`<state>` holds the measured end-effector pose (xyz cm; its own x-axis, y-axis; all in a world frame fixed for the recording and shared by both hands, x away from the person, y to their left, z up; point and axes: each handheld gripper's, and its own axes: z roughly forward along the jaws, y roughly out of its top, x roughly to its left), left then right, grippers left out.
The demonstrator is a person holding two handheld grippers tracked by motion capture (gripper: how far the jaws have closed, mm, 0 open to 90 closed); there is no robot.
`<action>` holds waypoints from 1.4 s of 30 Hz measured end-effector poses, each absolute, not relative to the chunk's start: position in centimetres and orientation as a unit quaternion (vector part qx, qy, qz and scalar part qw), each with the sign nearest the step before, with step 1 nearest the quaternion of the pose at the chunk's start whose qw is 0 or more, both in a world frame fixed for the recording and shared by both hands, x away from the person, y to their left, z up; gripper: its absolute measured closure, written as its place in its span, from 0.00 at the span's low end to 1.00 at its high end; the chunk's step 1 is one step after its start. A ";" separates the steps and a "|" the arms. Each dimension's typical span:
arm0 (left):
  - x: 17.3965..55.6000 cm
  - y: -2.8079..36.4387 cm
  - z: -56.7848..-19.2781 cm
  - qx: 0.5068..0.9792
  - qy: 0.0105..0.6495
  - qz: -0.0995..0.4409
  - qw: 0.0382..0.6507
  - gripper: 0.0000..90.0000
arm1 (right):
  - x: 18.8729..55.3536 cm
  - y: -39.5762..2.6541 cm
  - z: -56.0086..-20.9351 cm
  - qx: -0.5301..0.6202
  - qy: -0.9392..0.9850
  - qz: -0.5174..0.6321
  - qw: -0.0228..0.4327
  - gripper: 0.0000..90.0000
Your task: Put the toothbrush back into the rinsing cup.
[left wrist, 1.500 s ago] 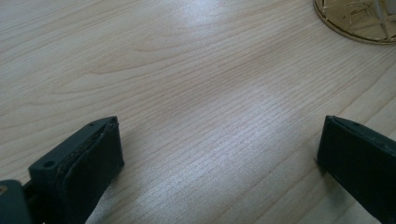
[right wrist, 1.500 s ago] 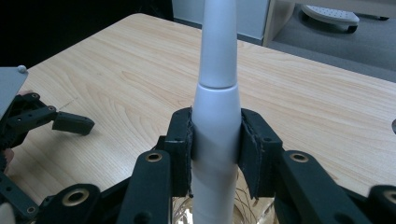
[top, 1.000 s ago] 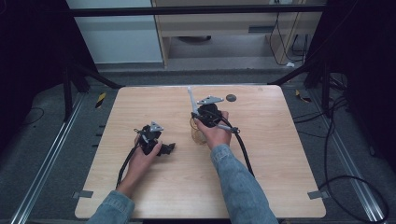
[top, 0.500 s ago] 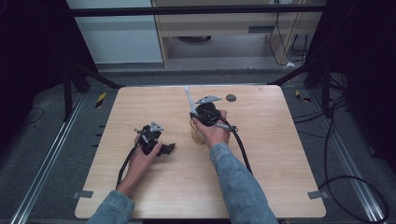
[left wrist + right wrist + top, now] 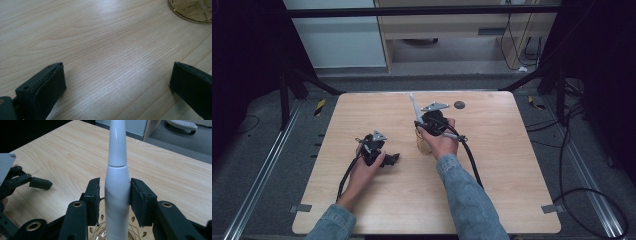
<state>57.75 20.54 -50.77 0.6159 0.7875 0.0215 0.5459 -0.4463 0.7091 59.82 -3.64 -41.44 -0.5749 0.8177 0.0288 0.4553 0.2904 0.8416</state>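
Observation:
A tall white tapered stick [image 5: 117, 182] stands upright in a glass holder with gold wire [image 5: 117, 233]. In the high view it rises [image 5: 413, 104] from the holder [image 5: 422, 145] near the table's middle. My right gripper [image 5: 115, 195] straddles the stick. Its jaws have just been opening: a thin gap shows at the left pad [image 5: 93, 197], while the right pad sits against the stick or just off it. In the high view the right gripper [image 5: 419, 124] is above the holder. My left gripper [image 5: 117, 80] rests open on the wood with nothing between its jaws, left of the holder [image 5: 393, 159].
The light wooden table [image 5: 512, 165] has a small dark round thing [image 5: 459, 105] near its far edge. The holder's gold rim [image 5: 192, 11] lies ahead of the left gripper. One jaw of the left gripper [image 5: 40, 183] is at the left of the right gripper view. Cables trail back from both grippers.

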 end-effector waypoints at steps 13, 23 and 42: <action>57.8 20.5 -50.8 0.832 0.401 0.177 0.341 0.00 | 58.6 -4.6 -40.6 0.404 0.776 0.432 0.219 0.65; 57.7 20.5 -50.8 0.830 0.403 0.177 0.343 0.00 | 58.2 -4.9 -39.9 0.401 0.779 0.426 0.224 0.63; 57.7 20.5 -50.8 0.830 0.403 0.177 0.343 0.00 | 57.3 -5.3 -38.8 0.406 0.775 0.423 0.236 0.40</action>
